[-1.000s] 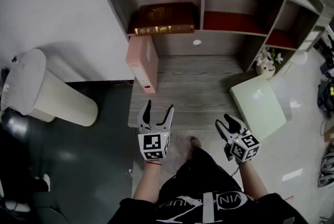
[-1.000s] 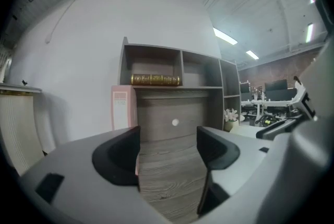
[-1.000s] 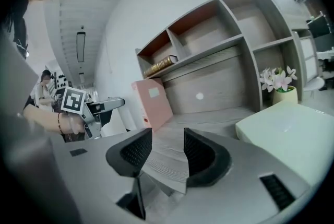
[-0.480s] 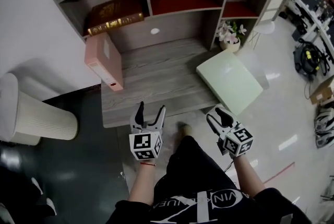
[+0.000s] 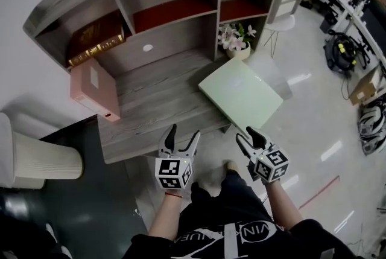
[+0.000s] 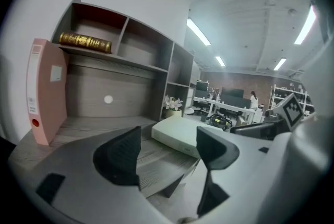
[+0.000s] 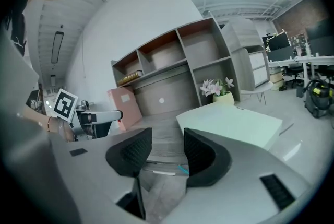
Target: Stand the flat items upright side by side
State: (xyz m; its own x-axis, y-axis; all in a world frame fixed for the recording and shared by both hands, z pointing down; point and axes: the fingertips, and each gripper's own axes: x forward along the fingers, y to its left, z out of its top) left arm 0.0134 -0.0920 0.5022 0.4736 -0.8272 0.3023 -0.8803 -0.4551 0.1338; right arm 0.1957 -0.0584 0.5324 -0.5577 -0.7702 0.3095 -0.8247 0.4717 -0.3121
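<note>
Since a second ago, the desk point(image 5: 158, 93) is being seen swung round to the left of the head view. The pale green box file point(image 5: 241, 93) is now being faced at 12 o'clock of the right gripper point(image 5: 248, 135) rather than far off at 2 o'clock. That file, the larger flat item, is being left lying flat at the desk's right end, partly overhanging the edge; the free edge is probably being approached for a grip. At 10 o'clock the pink file point(image 5: 91, 89) is being kept upright at the desk's left end, likely as the start of the row. Above it, a brown book point(image 5: 96, 40) is being stored flat in the shelf's left compartment. The fingers of the left gripper point(image 5: 184, 132) are being held wide apart and the right's also apart. Nothing is being clamped by either, seemingly in readiness.
</note>
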